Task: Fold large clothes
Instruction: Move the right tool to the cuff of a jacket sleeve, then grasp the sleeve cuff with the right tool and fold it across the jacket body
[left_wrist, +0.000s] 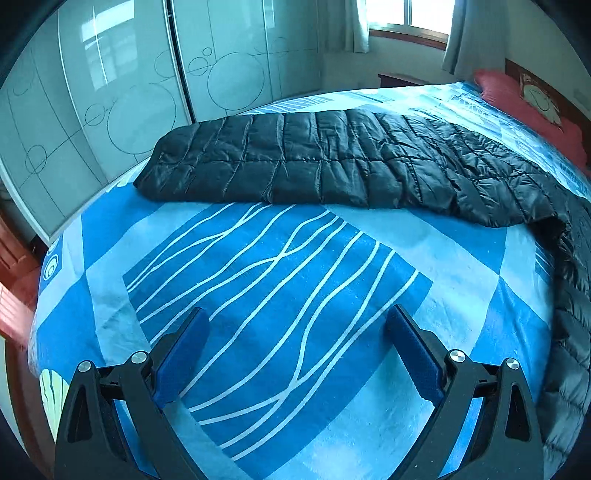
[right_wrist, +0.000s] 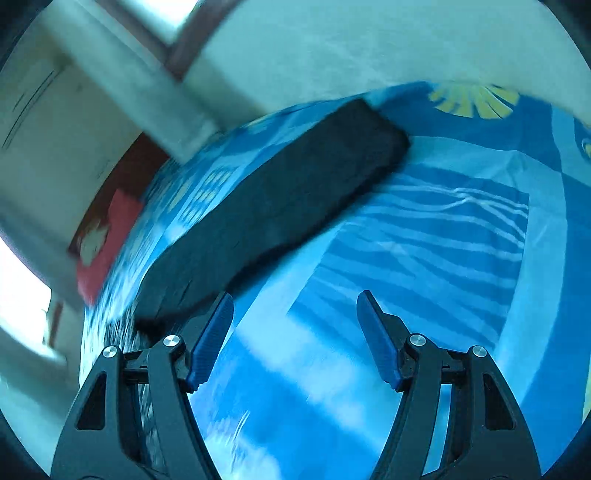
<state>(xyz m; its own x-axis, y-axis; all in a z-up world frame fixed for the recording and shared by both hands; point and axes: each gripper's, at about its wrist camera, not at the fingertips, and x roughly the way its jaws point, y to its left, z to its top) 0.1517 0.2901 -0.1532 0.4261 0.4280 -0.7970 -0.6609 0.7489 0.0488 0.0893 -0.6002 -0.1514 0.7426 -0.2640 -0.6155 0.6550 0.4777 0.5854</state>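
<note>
bare bedspread (left_wrist: 280, 266) near, quilted jacket (left_wrist: 332, 162) beyond

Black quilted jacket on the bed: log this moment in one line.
jacket: flat on bed, unheld | left hand-held gripper: open | right hand-held gripper: open, view blurred

Daylight enters from a window (left_wrist: 406, 14) far ahead of the left fingers (left_wrist: 184, 354), blown out white, and gives both views a cool blue cast. The left view is sharp, with sheen on the glossy wardrobe doors (left_wrist: 110, 92) and the black quilted coat (left_wrist: 332, 158). The right view is smeared by motion blur beyond its fingers (right_wrist: 210, 343), which stay crisp. Fisheye bending curves the bed (left_wrist: 277, 277); corners fall dark.
</note>
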